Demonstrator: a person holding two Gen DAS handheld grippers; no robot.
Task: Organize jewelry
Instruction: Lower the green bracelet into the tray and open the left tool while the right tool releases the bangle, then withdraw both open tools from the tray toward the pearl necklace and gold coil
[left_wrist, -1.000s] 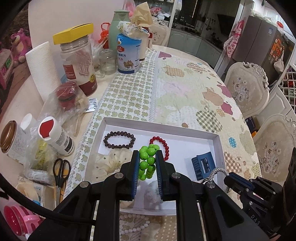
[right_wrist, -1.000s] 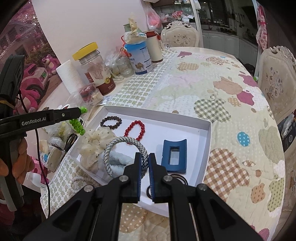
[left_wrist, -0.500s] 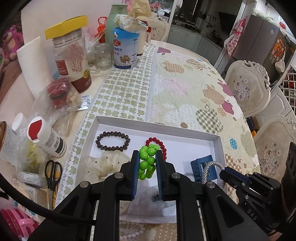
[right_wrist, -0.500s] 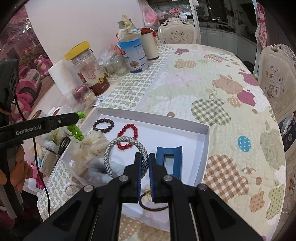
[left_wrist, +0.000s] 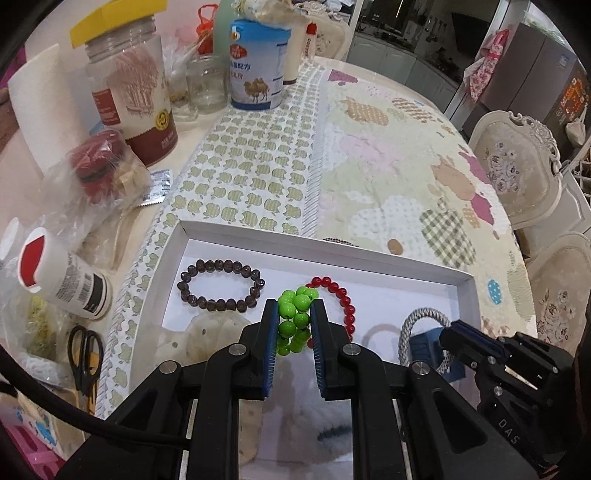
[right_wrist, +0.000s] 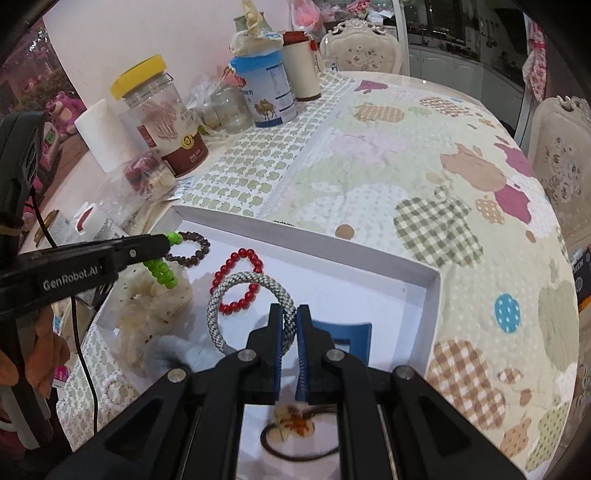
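Note:
A white tray (left_wrist: 332, 254) lies on the patterned tablecloth; it also shows in the right wrist view (right_wrist: 434, 284). In it lie a brown bead bracelet (left_wrist: 220, 283), a red bead bracelet (left_wrist: 341, 299) and a blue hair clip (right_wrist: 347, 341). My left gripper (left_wrist: 294, 312) is shut on a green bead bracelet (left_wrist: 295, 317) and holds it above the tray. My right gripper (right_wrist: 289, 321) is shut on a grey braided rope bangle (right_wrist: 247, 302), held upright above the tray. A cream scrunchie (right_wrist: 147, 314) and a black hair tie (right_wrist: 299, 439) also lie in the tray.
Left of the tray stand a yellow-lidded jar (left_wrist: 127, 96), a blue milk-powder tin (left_wrist: 256, 66), a paper roll (left_wrist: 40, 110), a red-capped bottle (left_wrist: 62, 277) and scissors (left_wrist: 86, 354). A white pearl strand (right_wrist: 107, 387) lies beside the tray. Chairs (left_wrist: 517, 173) stand to the right.
Both grippers have moved forward over the tray with their bracelets still held. The right gripper now sits nearer the blue clip and red bracelet.

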